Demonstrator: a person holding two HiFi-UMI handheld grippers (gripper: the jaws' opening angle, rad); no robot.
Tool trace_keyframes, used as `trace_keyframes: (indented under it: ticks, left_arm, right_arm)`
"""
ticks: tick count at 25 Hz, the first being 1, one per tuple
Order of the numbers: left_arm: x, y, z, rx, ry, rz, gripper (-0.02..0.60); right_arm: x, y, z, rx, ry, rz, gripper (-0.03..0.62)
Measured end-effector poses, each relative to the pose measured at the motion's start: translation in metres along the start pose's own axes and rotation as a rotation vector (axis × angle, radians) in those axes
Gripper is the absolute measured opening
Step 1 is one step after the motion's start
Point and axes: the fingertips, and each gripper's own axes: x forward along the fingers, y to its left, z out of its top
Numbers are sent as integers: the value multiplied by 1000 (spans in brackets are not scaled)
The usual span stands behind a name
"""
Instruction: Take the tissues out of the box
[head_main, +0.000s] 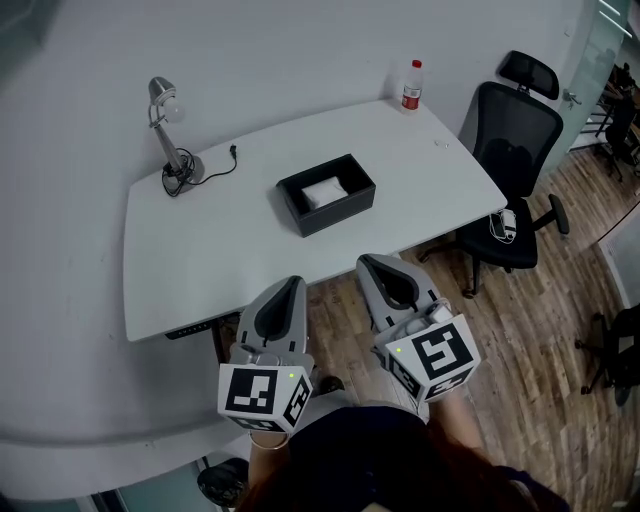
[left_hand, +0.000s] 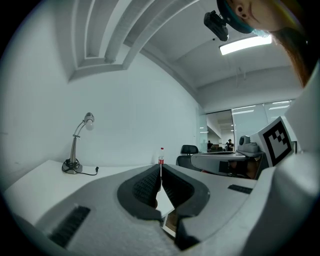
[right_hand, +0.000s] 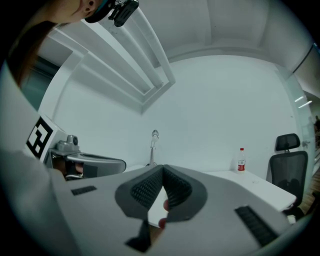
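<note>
A black open box sits in the middle of the white table, and white tissues show inside it. Both grippers hang side by side in front of the table's near edge, well short of the box. My left gripper is shut, its dark pads meeting with nothing between them, as the left gripper view also shows. To its right, my right gripper is shut and empty too. In both gripper views the jaws hide the box.
A desk lamp with its cable stands at the table's back left. A red-labelled bottle is at the back right corner. A black office chair stands to the right of the table on the wooden floor.
</note>
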Motion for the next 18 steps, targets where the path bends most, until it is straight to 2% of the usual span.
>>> trace_keyframes:
  ticks: [18]
  left_arm:
    - [20,38,8,-3,-2,-63,26]
  right_arm:
    - [45,1,5,-38,33,-44,20]
